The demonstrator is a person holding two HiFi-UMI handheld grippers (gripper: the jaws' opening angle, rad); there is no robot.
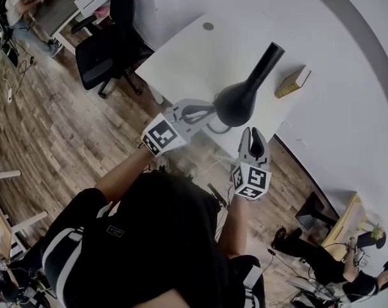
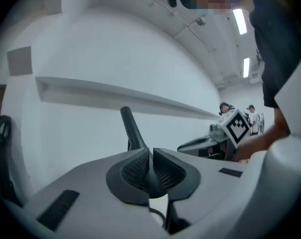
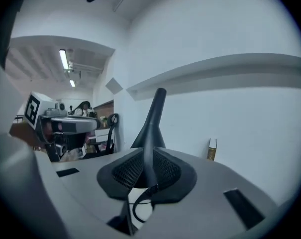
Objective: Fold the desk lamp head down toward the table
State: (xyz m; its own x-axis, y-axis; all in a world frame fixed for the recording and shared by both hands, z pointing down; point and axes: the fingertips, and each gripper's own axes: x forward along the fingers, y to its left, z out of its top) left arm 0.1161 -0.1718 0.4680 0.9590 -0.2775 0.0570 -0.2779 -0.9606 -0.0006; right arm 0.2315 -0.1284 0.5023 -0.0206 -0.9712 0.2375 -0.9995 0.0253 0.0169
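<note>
Since the fold turns on a hinge, size things up first.

- The white bench (image 1: 200,50) is hard and mostly bare. The desk lamp (image 1: 235,104) stands at its near right part, directly ahead of both grippers.
- Its lamp head (image 3: 152,118) is a black cone with the wide flare toward the grippers and the narrow tail slanting up and away.
  - It looks rigid, smooth and matt, and probably light for its bulk.
  - It is likely slick under the pads, and the taper would squeeze out of a pinch, so this is a poor place to hold.
- A book (image 1: 293,82) stands upright by the wall behind, well apart and no obstacle.
- On the left gripper (image 2: 150,169) the jaws are narrow, with the pads clamped on the thin arm (image 3: 147,158) just below the flare.
- On the right gripper (image 3: 145,171) the jaws are narrow too. They sit on what looks like the same arm from the other side, and the pads appear to press it.
- The arm reads as stiff and slim, and is the best purchase on offer. The ribbed pads should bite.
- Joint stiffness is unknown, and the base may lift or skid under an abrupt push. My judgement is to steady low with one gripper and lever near the joint with the other.
- Last, the cable (image 3: 139,203) is a thin, soft loop hanging under the right jaws, and it could snag.
</note>
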